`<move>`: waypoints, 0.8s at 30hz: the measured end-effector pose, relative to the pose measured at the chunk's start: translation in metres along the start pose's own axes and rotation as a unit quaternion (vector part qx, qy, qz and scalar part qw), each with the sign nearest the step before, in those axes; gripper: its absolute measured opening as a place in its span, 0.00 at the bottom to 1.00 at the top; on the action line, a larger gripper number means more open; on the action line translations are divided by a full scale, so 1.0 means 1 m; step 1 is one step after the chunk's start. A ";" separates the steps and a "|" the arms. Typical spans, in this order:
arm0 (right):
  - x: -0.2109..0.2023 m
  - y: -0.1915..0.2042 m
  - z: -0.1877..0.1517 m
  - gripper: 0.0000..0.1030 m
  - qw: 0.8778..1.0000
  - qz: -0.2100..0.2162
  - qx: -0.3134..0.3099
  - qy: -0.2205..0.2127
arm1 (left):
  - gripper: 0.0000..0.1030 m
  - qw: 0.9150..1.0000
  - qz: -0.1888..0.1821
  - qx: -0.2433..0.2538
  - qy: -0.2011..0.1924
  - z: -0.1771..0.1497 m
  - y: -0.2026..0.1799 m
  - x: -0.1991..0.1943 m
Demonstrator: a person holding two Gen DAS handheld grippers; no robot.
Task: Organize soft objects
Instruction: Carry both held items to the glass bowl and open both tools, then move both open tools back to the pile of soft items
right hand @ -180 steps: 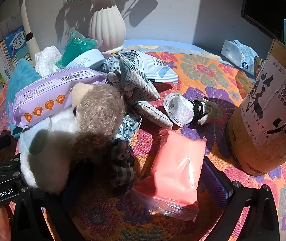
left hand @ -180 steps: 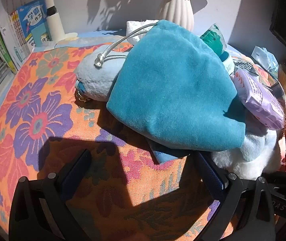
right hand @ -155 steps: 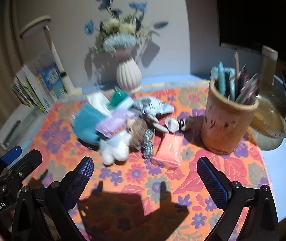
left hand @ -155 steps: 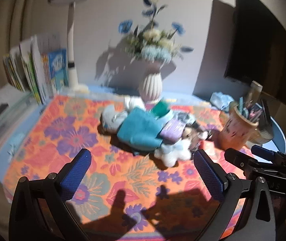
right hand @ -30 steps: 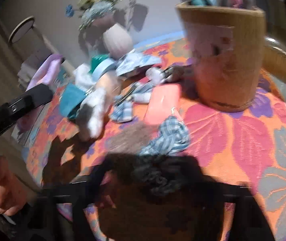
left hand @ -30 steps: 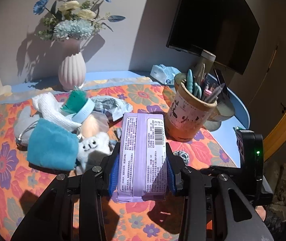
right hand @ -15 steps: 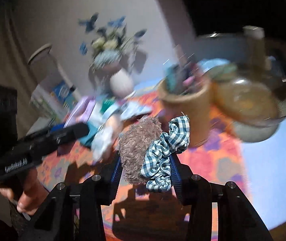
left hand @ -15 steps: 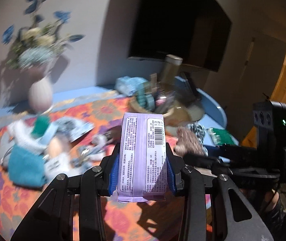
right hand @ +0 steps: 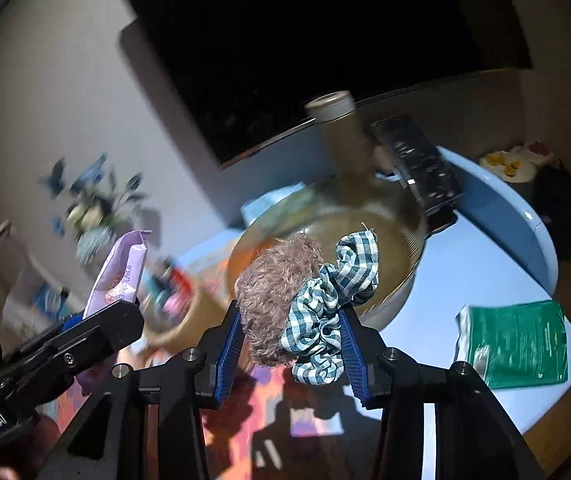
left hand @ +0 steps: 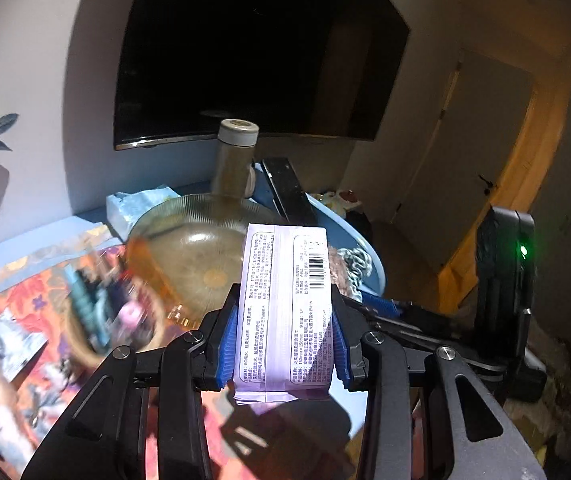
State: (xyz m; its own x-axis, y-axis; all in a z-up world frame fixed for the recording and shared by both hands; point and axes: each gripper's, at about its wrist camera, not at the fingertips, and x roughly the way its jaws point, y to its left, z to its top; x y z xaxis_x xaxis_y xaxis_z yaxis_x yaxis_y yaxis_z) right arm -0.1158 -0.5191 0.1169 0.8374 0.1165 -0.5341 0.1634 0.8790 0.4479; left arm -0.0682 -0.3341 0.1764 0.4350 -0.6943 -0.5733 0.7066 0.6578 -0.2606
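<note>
- Left gripper (left hand: pixel 283 344) is clamped on the purple wipes pack (left hand: pixel 285 304), blue pads squeezing its long sides, pack pointing out toward the ribbed glass bowl (left hand: pixel 189 256).
- Right gripper (right hand: pixel 289 344) is pinching two things at once: a fuzzy brown scrunchie (right hand: pixel 273 292) and a green checked scrunchie (right hand: pixel 325 312), both bulging above the pads, held up just this side of the bowl.
- Risk one: the checked scrunchie is caught mostly by its lower folds (its upper end flaps free), so a quick swing could, I'd judge, shake it loose onto the blue table (right hand: pixel 465 272) short of the bowl.
- Risk two: both tools are aimed at the same bowl, side by side, and could knock together over it.
- Risk three: the wipes pack is slick and soft; squeezed from the sides it may buckle or slide forward out of the pads.
- Risk four: the tall metal bottle (left hand: pixel 233 160) stands right behind the bowl, and an overshoot could tip it.
- Against a second ago: the floral cloth and the soft pile filled both views then; now the bowl sits dead ahead and the pile has slid off to the left of it, blurred.
- The right tool was low over the cloth; it has come up, scrunchies riding clear.
- Both grips look unchanged.
</note>
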 end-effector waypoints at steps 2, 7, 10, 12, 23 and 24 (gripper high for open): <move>0.010 -0.012 0.011 0.44 1.000 -0.008 0.023 -0.001 | 0.34 1.000 0.004 -0.013 0.004 0.008 0.001 0.016; 0.047 -0.037 0.030 0.47 0.998 -0.024 0.055 0.011 | 0.35 0.999 0.032 -0.021 0.017 0.017 0.013 0.053; 0.069 -0.044 0.036 0.61 0.998 -0.031 0.058 0.020 | 0.50 0.999 0.040 -0.023 0.018 0.020 0.020 0.067; 0.076 -0.049 0.036 0.62 0.997 -0.026 0.063 0.026 | 0.73 0.998 0.047 -0.029 0.014 0.021 0.025 0.068; 0.034 -0.027 0.016 0.63 0.999 -0.015 0.039 0.023 | 0.74 0.998 0.046 -0.011 -0.029 0.010 0.018 0.002; 0.029 -0.020 0.012 0.63 0.999 -0.013 0.031 0.024 | 0.74 0.998 0.051 -0.010 -0.036 0.005 0.019 -0.011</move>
State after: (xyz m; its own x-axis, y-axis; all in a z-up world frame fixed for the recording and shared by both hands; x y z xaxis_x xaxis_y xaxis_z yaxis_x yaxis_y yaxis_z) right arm -0.0882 -0.5393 0.1011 0.8063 0.1166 -0.5799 0.2189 0.8519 0.4758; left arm -0.0570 -0.3157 0.1816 0.5431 -0.6423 -0.5408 0.6458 0.7312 -0.2198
